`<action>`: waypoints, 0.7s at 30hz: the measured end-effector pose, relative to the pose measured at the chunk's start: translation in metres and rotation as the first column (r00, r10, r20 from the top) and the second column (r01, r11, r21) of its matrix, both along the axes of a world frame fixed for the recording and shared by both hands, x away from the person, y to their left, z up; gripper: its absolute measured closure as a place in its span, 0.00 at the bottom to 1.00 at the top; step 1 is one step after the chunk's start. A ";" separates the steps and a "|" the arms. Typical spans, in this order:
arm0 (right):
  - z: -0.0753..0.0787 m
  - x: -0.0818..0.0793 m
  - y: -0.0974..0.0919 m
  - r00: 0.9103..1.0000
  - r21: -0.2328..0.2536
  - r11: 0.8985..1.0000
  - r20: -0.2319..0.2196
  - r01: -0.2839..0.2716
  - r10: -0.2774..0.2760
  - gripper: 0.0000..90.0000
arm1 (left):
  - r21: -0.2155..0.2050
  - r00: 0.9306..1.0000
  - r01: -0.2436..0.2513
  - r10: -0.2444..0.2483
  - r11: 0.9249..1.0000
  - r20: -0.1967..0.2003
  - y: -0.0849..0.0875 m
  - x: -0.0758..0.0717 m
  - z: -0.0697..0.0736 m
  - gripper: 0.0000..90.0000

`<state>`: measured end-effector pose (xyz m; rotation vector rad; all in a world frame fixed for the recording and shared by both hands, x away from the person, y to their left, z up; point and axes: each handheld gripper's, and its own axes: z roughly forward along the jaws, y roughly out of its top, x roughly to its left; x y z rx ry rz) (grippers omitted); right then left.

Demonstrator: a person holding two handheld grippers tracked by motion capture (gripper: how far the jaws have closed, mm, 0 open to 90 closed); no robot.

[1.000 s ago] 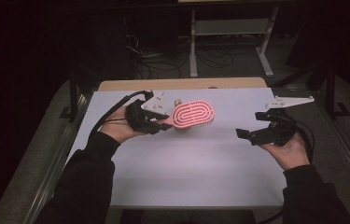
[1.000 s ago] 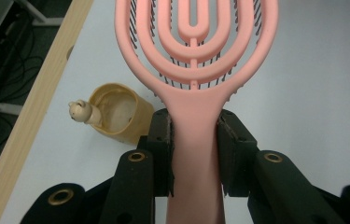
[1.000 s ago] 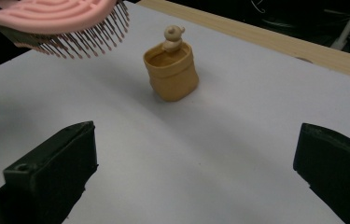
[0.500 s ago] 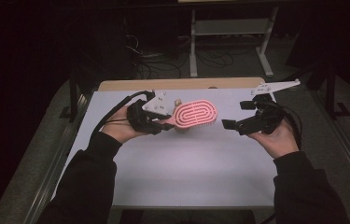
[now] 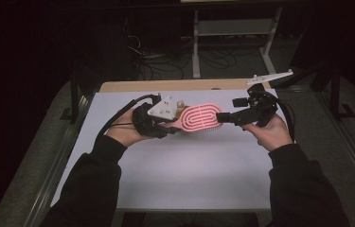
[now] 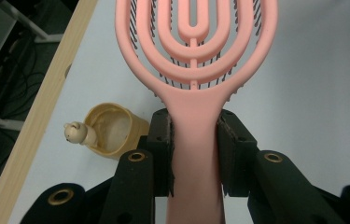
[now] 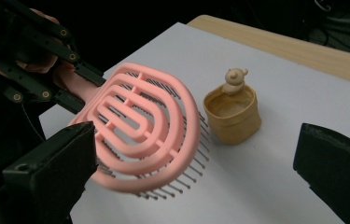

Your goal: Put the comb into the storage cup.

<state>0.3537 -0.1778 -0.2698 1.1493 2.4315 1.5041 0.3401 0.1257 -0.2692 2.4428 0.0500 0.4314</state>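
A pink vented hairbrush (image 5: 202,118) is held above the white table, bristles down and head pointing right. My left gripper (image 5: 171,126) is shut on its handle. In the left gripper view both jaws of that gripper (image 6: 195,122) press the handle of the hairbrush (image 6: 196,46). My right gripper (image 5: 227,111) stands open at the tip of the brush head. In the right gripper view its jaws (image 7: 193,177) are spread wide, with the hairbrush (image 7: 140,121) beside the left one. A small tan cup with a bear figure (image 7: 232,114) stands on the table behind the brush.
The tan cup (image 6: 109,135) sits near the table's wooden back edge (image 5: 175,85). The white table top (image 5: 189,175) stretches toward the person. A metal rack (image 5: 232,28) and cables lie on the dark floor beyond the table.
The right gripper has moved left and forward from the table's right side up to the brush head. The left gripper has kept the brush nearly still.
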 end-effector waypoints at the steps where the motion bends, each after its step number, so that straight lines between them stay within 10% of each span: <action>1: 0.000 0.001 0.001 1.000 0.001 1.000 -0.012 -0.002 0.002 0.00 | -0.005 1.000 0.002 -0.002 1.000 0.001 0.000 0.000 0.000 0.78; 8: -0.004 0.008 0.001 0.990 0.089 0.996 -0.136 -0.011 0.023 0.00 | -0.039 1.000 0.002 -0.001 0.999 0.021 -0.004 -0.003 0.000 0.78; 14: -0.007 0.013 -0.010 0.962 0.266 0.964 -0.258 -0.015 0.086 0.16 | -0.055 0.999 -0.002 0.004 0.998 0.034 -0.006 -0.005 0.002 0.78; 21: -0.011 0.016 -0.013 0.936 0.344 0.939 -0.329 0.000 0.121 0.30 | -0.077 0.999 -0.016 0.019 0.997 0.041 -0.006 -0.004 0.000 0.78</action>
